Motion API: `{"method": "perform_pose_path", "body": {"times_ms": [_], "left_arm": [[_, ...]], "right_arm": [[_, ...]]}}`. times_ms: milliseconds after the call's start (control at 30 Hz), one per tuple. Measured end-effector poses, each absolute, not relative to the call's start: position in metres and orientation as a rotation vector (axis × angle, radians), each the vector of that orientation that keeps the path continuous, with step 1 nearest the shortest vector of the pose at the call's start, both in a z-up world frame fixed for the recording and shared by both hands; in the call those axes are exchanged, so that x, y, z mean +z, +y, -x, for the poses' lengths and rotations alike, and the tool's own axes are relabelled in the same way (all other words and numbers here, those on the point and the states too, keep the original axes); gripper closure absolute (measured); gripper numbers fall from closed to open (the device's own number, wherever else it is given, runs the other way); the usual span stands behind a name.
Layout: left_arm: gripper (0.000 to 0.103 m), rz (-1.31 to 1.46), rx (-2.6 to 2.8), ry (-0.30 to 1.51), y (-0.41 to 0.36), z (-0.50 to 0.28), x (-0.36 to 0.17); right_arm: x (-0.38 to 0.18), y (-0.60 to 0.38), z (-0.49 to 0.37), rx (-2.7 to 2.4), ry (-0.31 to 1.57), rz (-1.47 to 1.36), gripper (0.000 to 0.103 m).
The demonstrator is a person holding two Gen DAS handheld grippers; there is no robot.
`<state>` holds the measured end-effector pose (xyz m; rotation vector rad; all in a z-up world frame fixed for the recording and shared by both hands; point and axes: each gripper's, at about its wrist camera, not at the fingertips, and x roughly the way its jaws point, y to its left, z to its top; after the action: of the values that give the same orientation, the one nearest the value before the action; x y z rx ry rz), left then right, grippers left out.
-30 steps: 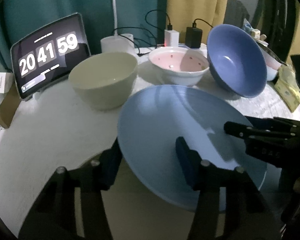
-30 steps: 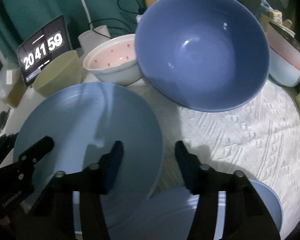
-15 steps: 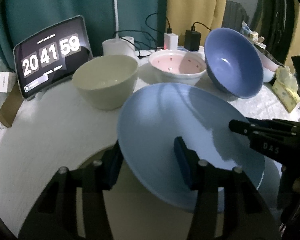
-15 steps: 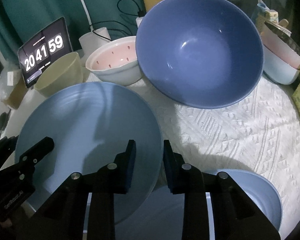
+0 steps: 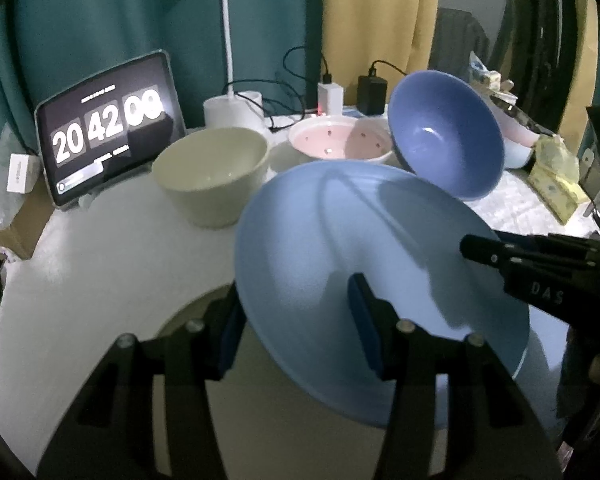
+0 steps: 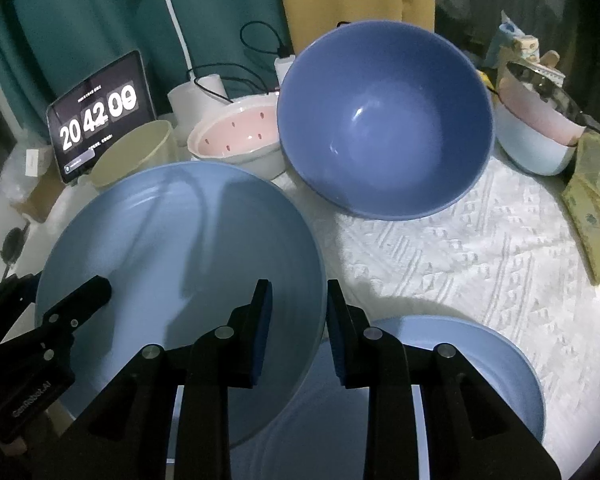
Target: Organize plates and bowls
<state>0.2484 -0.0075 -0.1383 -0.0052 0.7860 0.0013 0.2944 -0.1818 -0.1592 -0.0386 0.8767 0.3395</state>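
Observation:
A large light blue plate point(image 5: 340, 240) hangs tilted above the table, held from both sides. My left gripper point(image 5: 296, 312) is shut on its near left rim, one pad under the plate and one on top. My right gripper point(image 6: 298, 308) is shut on the opposite rim of the same plate point(image 6: 172, 232). A second light blue plate point(image 6: 480, 360) lies flat on the white cloth, partly under the right fingers. Behind stand a dark blue bowl point(image 6: 384, 120) tipped on its side, a pink dotted bowl point(image 6: 236, 136) and a cream bowl point(image 5: 212, 168).
A tablet showing a clock point(image 5: 108, 128) leans at the back left, beside a white lamp base point(image 5: 232, 108) and plugged chargers point(image 5: 372, 88). Stacked pale bowls point(image 6: 532, 140) and a yellow packet point(image 6: 596, 200) sit at the right edge. A cardboard box point(image 5: 16, 220) is far left.
The right jaws closed in on the plate's rim. Both grippers and the plate then rose slightly and drew back from the bowls. The clock flipped to a new minute.

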Motion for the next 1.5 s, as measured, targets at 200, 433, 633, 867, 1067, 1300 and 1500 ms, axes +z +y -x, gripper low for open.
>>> {"method": "perform_pose_path", "body": {"times_ms": [200,433,633,867,1067,1300,1500], "left_arm": [[0.052,-0.004,-0.011,0.768,-0.013,-0.238,-0.132],[0.052,-0.015,-0.025,0.757,-0.023,-0.227,-0.126],[0.052,-0.031,-0.041,0.750,-0.034,-0.219,-0.123],[0.052,-0.051,-0.061,0.757,-0.048,-0.213,-0.122],[0.052,-0.075,-0.082,0.764,-0.064,-0.209,-0.124],[0.052,-0.110,-0.119,0.775,-0.089,-0.206,-0.127],[0.052,-0.135,-0.148,0.795,-0.109,-0.204,-0.131]], "right_arm": [[-0.151,-0.187,-0.283,0.329,0.855,0.031,0.074],[-0.145,-0.197,-0.269,0.320,0.835,0.021,0.074],[-0.141,-0.208,-0.259,0.308,0.823,0.007,0.074],[-0.140,-0.225,-0.249,0.296,0.812,-0.012,0.074],[-0.141,-0.242,-0.242,0.282,0.807,-0.035,0.074],[-0.144,-0.264,-0.235,0.257,0.805,-0.066,0.074],[-0.147,-0.286,-0.231,0.234,0.802,-0.088,0.074]]}}
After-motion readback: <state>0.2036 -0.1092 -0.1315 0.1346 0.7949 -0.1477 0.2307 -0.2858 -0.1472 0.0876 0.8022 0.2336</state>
